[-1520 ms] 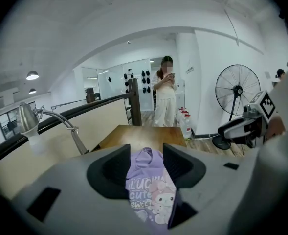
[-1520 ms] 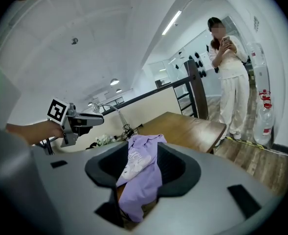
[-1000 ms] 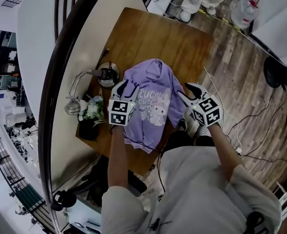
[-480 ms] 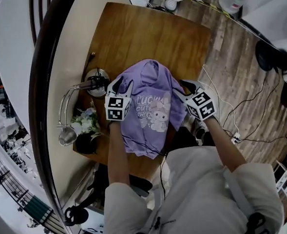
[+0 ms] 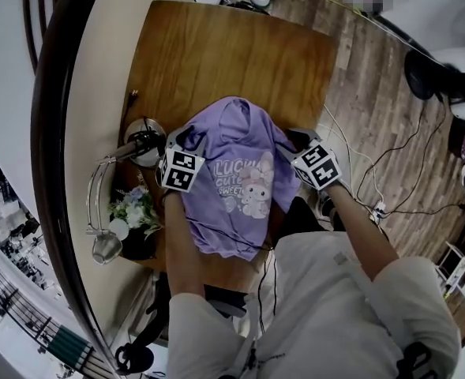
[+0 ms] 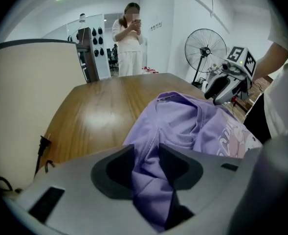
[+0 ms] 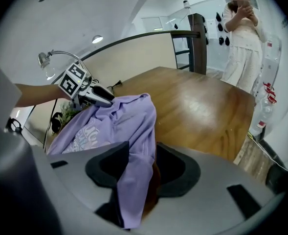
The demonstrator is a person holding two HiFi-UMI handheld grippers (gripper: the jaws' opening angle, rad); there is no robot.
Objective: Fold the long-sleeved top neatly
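Observation:
A purple long-sleeved top (image 5: 240, 180) with a cartoon print lies bunched on the wooden table (image 5: 216, 46), its hem hanging over the near edge. My left gripper (image 5: 186, 138) is at the top's left shoulder. Its jaws have just been closing, and a fold of the purple cloth (image 6: 192, 126) fills the gap between the pads of the left gripper (image 6: 148, 165). My right gripper (image 5: 299, 138) holds the right shoulder at the table's right edge. In the right gripper view a strip of the top (image 7: 129, 126) hangs pinched in the right gripper (image 7: 139, 168).
A desk lamp (image 5: 106, 212) and a pot of flowers (image 5: 129, 212) stand at the table's left edge, close to my left gripper. A curved partition (image 5: 90, 93) runs along that side. Cables (image 5: 390, 172) lie on the floor to the right. A person (image 6: 129, 38) stands beyond the far end.
Both grippers have come down toward the table, carrying the top's shoulders with them. The cloth now sits lower and flatter on the wood.

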